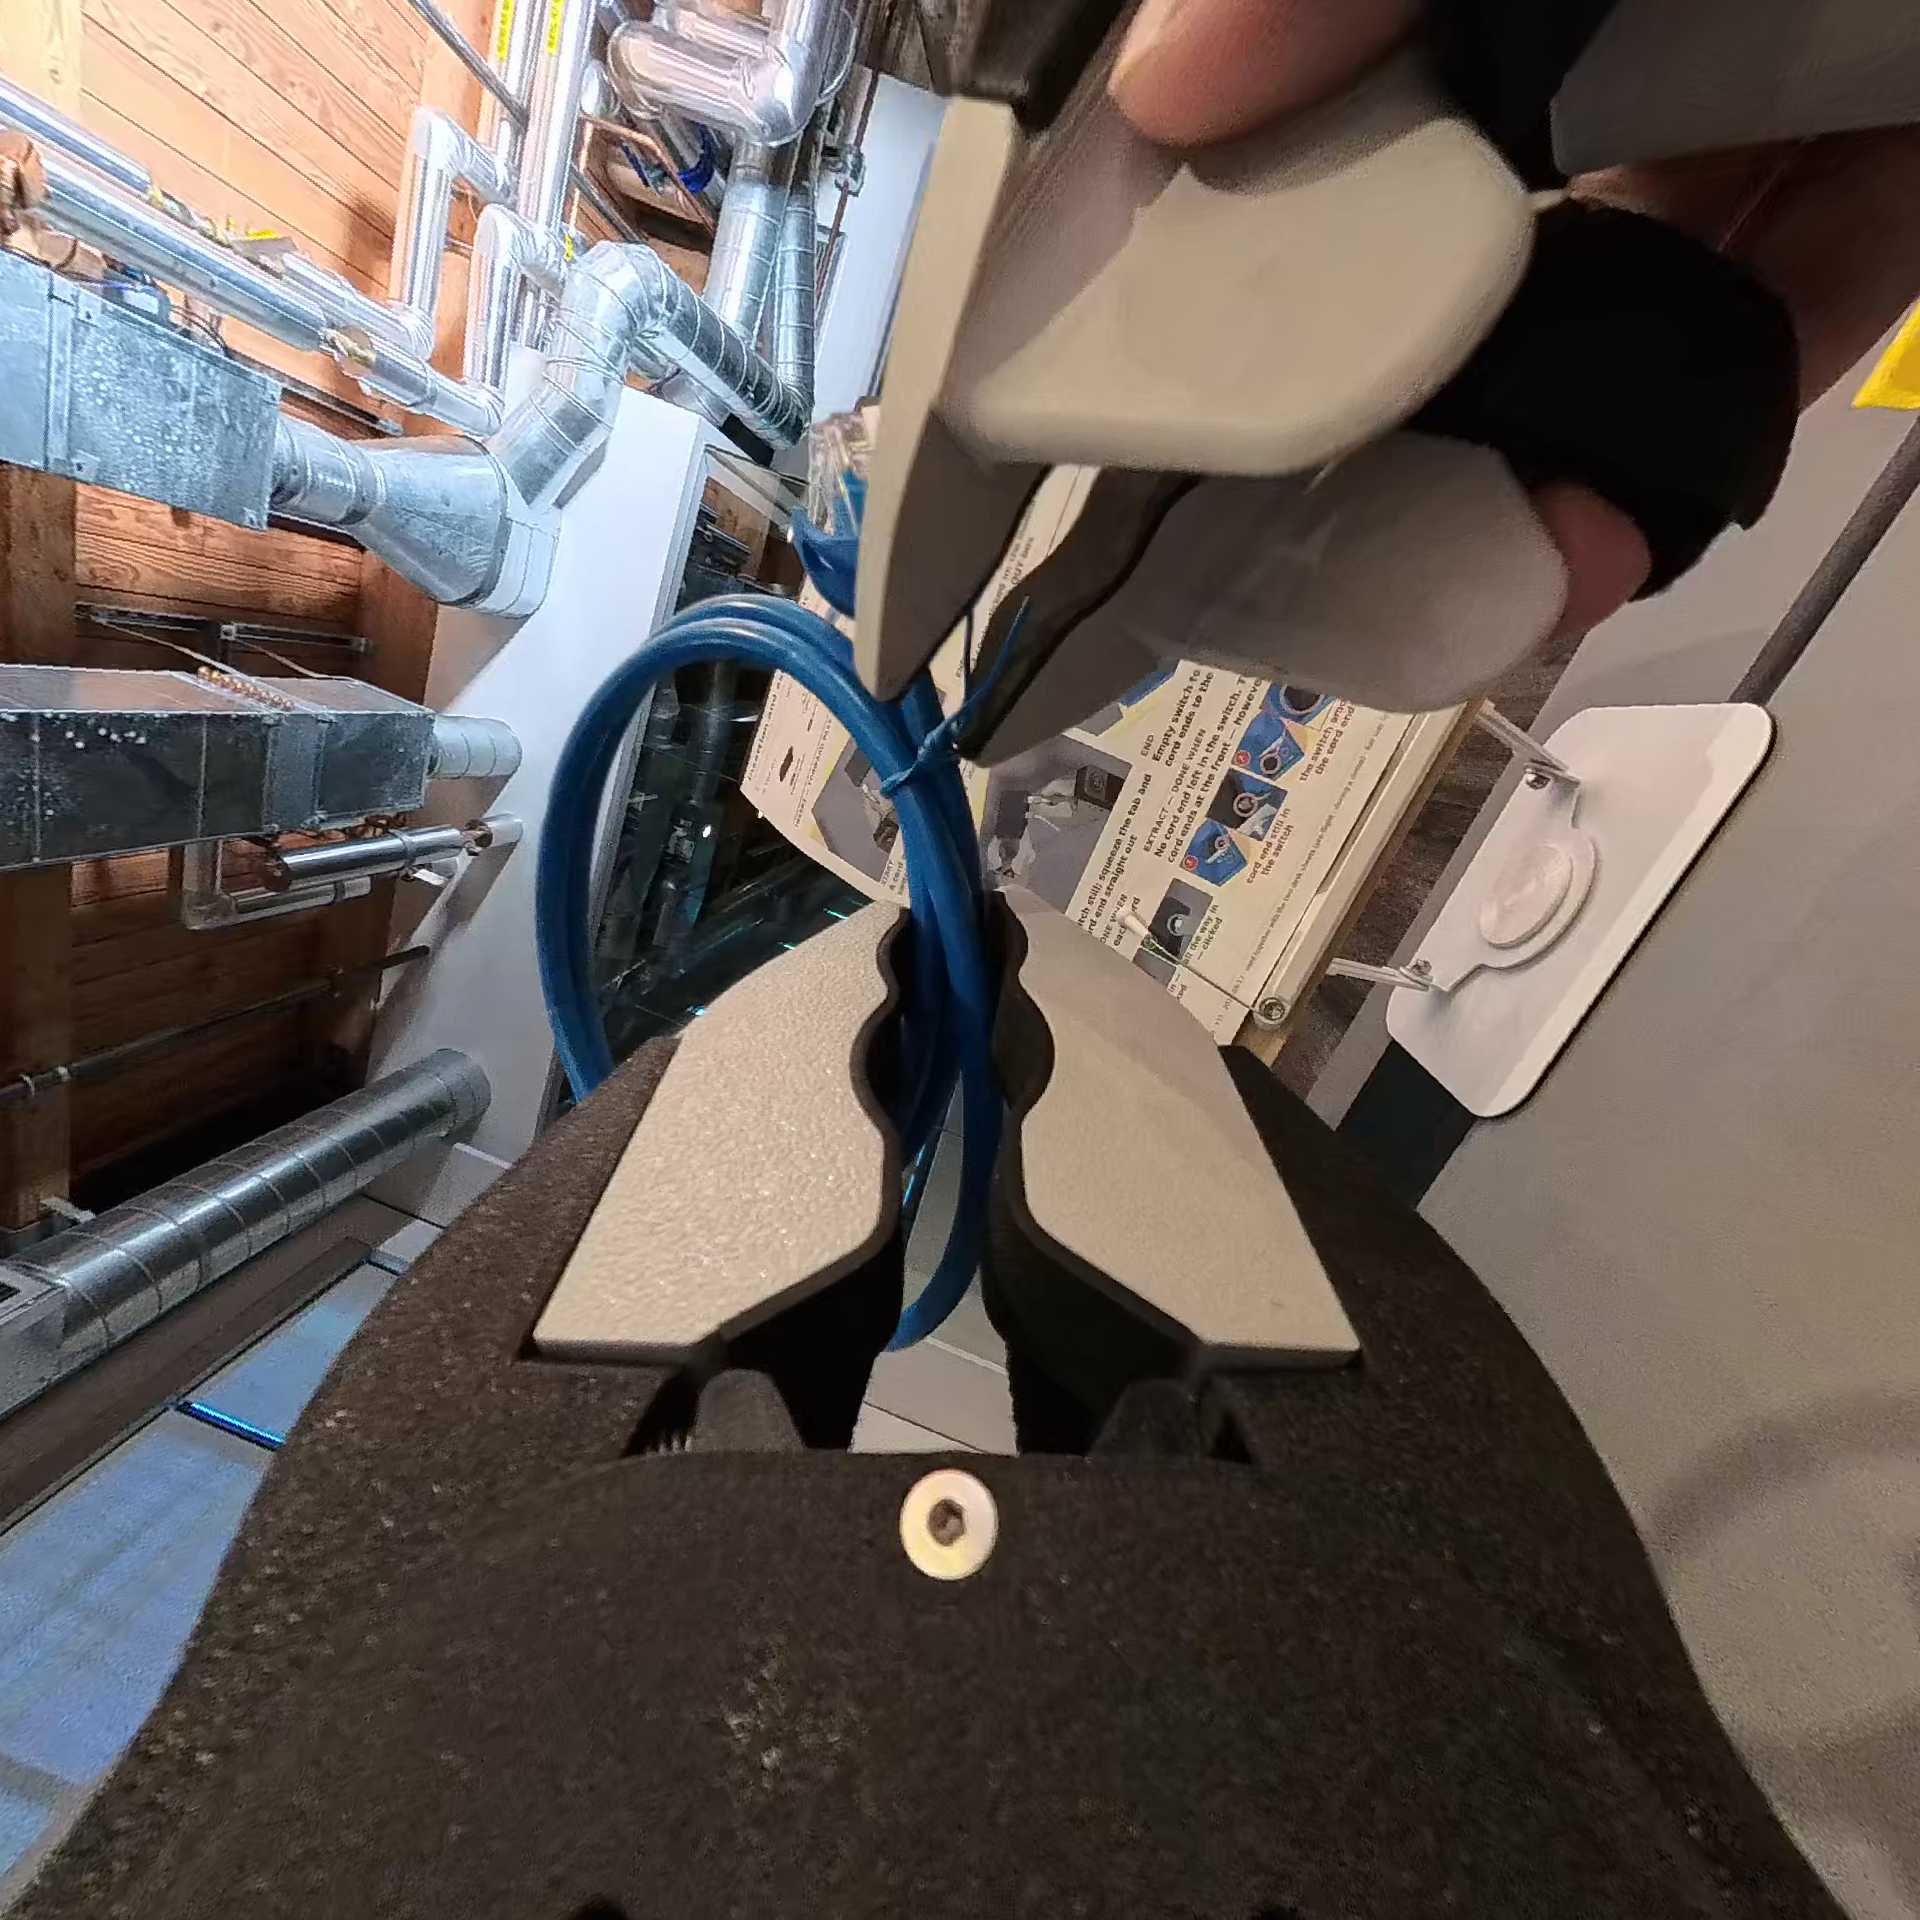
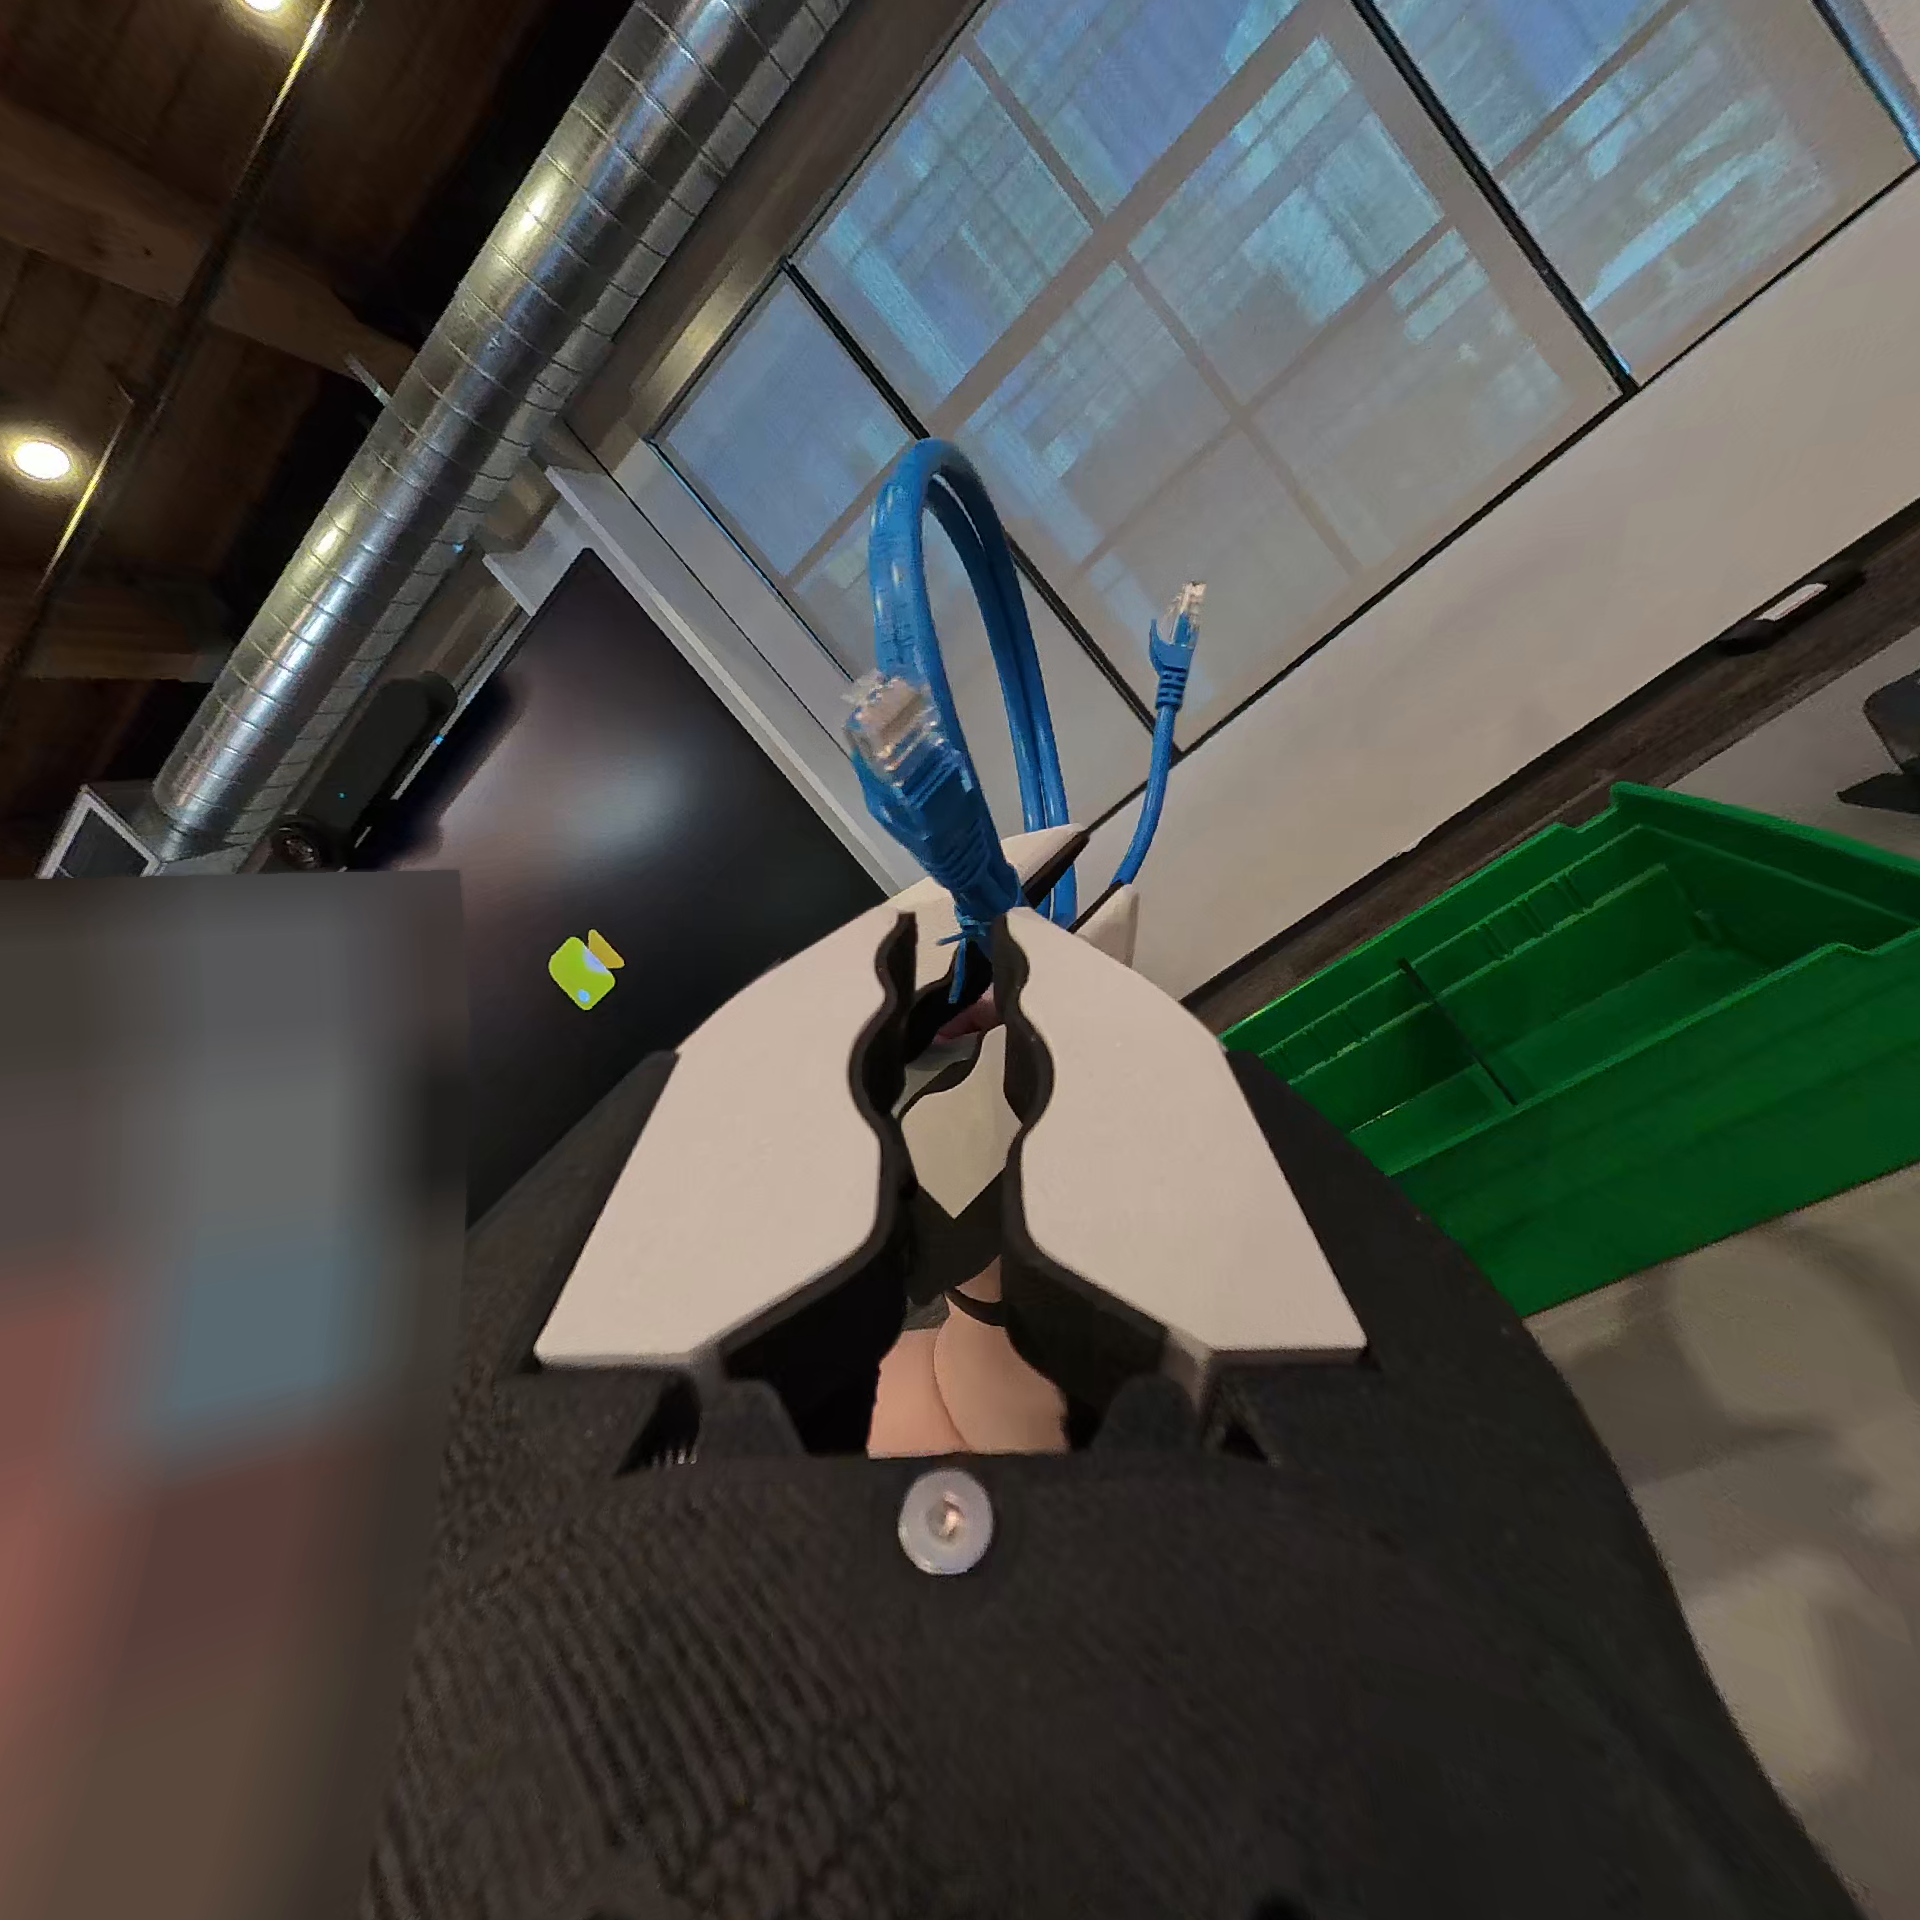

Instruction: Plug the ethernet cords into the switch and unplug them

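Observation:
A coiled blue ethernet cable [image 1: 582, 831] with a thin blue twist tie [image 1: 920, 758] is held up in the air. My left gripper [image 1: 943, 920] is shut on the cable's bundled strands. My right gripper [image 1: 935, 717] comes in from above, its fingertips either side of the tie. In the right wrist view my right gripper [image 2: 956, 930] stands open, with the tie's tail [image 2: 968, 935] against the right pad and a gap to the left pad. The left gripper [image 2: 1091, 878] shows just beyond it. The cable's two clear plugs [image 2: 888, 717] [image 2: 1179, 613] stick up free. No switch is in view.
A green plastic bin [image 2: 1610, 1039] with dividers stands at the right. An instruction sheet on a wooden board [image 1: 1195, 862] and a white mounting plate [image 1: 1558, 904] lie behind the cable. A dark screen [image 2: 623, 779], metal ducts [image 1: 364, 499] and windows fill the background.

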A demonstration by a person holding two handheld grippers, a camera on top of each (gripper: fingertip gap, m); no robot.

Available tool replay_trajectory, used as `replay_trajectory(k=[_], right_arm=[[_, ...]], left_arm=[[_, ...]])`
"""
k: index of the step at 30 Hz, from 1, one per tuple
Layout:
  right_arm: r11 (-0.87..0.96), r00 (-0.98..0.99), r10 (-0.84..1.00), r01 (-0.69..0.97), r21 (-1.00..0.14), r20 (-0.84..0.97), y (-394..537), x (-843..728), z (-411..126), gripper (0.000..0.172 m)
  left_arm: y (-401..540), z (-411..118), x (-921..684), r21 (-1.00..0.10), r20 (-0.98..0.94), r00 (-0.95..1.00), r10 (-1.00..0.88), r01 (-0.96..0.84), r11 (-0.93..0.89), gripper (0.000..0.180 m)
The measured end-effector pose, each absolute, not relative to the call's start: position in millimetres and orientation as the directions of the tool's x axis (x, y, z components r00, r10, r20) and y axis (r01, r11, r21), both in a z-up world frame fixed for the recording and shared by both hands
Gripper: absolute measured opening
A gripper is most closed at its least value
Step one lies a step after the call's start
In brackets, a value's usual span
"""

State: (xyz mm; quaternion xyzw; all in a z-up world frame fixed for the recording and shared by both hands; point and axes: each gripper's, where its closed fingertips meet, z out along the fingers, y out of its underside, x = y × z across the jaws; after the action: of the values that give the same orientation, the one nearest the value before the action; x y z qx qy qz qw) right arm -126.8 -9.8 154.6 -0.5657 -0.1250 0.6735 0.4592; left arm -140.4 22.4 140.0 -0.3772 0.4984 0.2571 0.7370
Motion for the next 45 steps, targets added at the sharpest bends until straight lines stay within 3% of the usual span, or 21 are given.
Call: replay_trajectory(k=[8, 14, 17, 21, 24, 26, 29, 31, 34, 40, 42, 45], right_arm=[[-0.556, 0.049, 0.764, -0.455, -0.695, -0.643, -11.1, -131.6, 151.9, 0.007], [-0.635, -0.065, 0.719, -0.465, -0.617, -0.692, -10.0, -130.2, 150.5, 0.004], [-0.585, 0.0, 0.753, -0.458, -0.669, -0.658, -6.1, -129.8, 145.6, 0.003], [-0.309, 0.356, 0.842, -0.296, -0.904, -0.405, -1.7, -128.9, 137.2, 0.002], [0.012, 0.603, 0.797, 0.003, -1.0, 0.011, -1.3, -128.8, 135.7, 0.002], [0.228, 0.637, 0.695, 0.244, -0.943, 0.333, -5.4, -131.2, 135.1, 0.002], [0.418, 0.536, 0.574, 0.459, -0.784, 0.619, -16.0, -138.0, 130.9, 0.002], [0.47, 0.449, 0.545, 0.535, -0.702, 0.708, -22.3, -143.8, 123.2, 0.002], [0.589, 0.233, 0.383, 0.685, -0.43, 0.894, -28.2, -147.9, 104.5, 0.002], [0.562, -0.053, 0.111, 0.827, -0.019, 0.992, -19.9, -149.8, 82.9, 0.002], [0.555, 0.02, 0.134, 0.827, -0.092, 0.991, -15.0, -148.6, 85.9, 0.002], [0.523, 0.265, 0.329, 0.748, -0.409, 0.906, -6.3, -140.2, 93.3, 0.003]], left_arm=[[21.4, 140.3, -140.2, -0.307, -0.928, 0.373, -0.008, -0.751, 0.585, 0.012], [21.4, 140.6, -140.6, -0.287, -0.932, 0.362, 0.014, -0.761, 0.581, 0.011], [24.7, 135.5, -140.5, -0.298, -0.937, 0.347, -0.023, -0.768, 0.566, 0.011], [28.4, 124.7, -139.5, -0.34, -0.937, 0.326, -0.125, -0.771, 0.539, 0.012], [26.3, 118.4, -138.4, -0.428, -0.904, 0.337, -0.265, -0.735, 0.526, 0.012], [22.3, 113.8, -138.9, -0.496, -0.863, 0.335, -0.379, -0.703, 0.51, 0.011], [8.9, 104.4, -141.4, -0.608, -0.754, 0.289, -0.59, -0.647, 0.46, 0.011], [0.3, 96.4, -145.8, -0.653, -0.673, 0.24, -0.7, -0.638, 0.408, 0.011], [-10.9, 77.2, -152.4, -0.656, -0.572, 0.146, -0.807, -0.673, 0.343, 0.012], [-10.3, 42.0, -157.0, -0.643, -0.371, 0.09, -0.924, -0.743, 0.186, 0.011], [-2.3, 43.2, -155.0, -0.619, -0.447, 0.102, -0.889, -0.753, 0.225, 0.011], [11.5, 55.6, -149.3, -0.617, -0.559, 0.182, -0.809, -0.744, 0.258, 0.011]])
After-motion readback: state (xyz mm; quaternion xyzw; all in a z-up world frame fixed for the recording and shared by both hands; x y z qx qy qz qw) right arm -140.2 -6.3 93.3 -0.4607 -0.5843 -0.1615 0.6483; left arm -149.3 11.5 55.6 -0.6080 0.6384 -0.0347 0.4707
